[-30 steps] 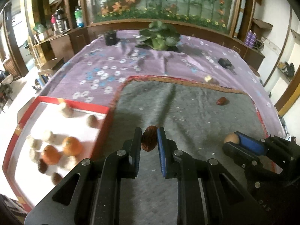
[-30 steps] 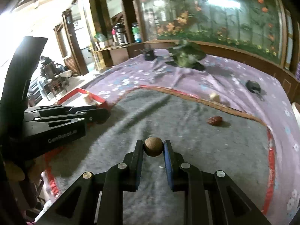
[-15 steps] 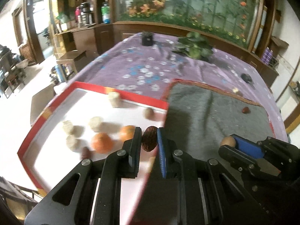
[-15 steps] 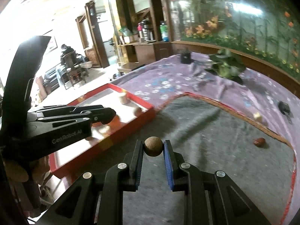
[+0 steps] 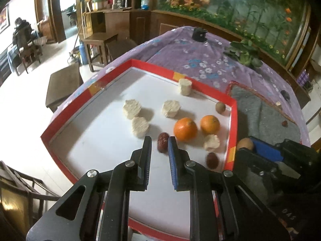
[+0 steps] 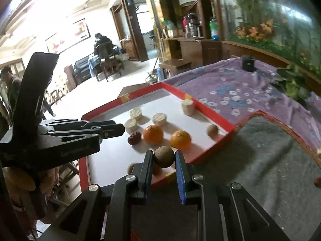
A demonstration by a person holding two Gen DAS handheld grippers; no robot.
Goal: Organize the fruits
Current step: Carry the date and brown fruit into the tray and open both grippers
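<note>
Purple flower-printed cloth [image 5: 202, 60] covers the worktop, with a grey felt mat [image 5: 260, 116] on it and a shallow red-rimmed white tray [image 5: 233, 124] beside the mat. Behind stand dark wooden cabinets [image 5: 120, 24] and a long glass planted tank [image 5: 240, 6].

In the tray lie two oranges [image 5: 185, 129], several pale cut chunks [image 5: 140, 127], a small brown round fruit [image 5: 220, 106] and a dark red date [image 5: 212, 160].

Over the tray, the left claw [image 5: 159, 145] is clamped on a wrinkled red date [image 5: 163, 144] just beside the nearer orange. At the tray's near rim, the right claw [image 6: 163, 157] is clamped on a round brown fruit [image 6: 164, 156].
</note>
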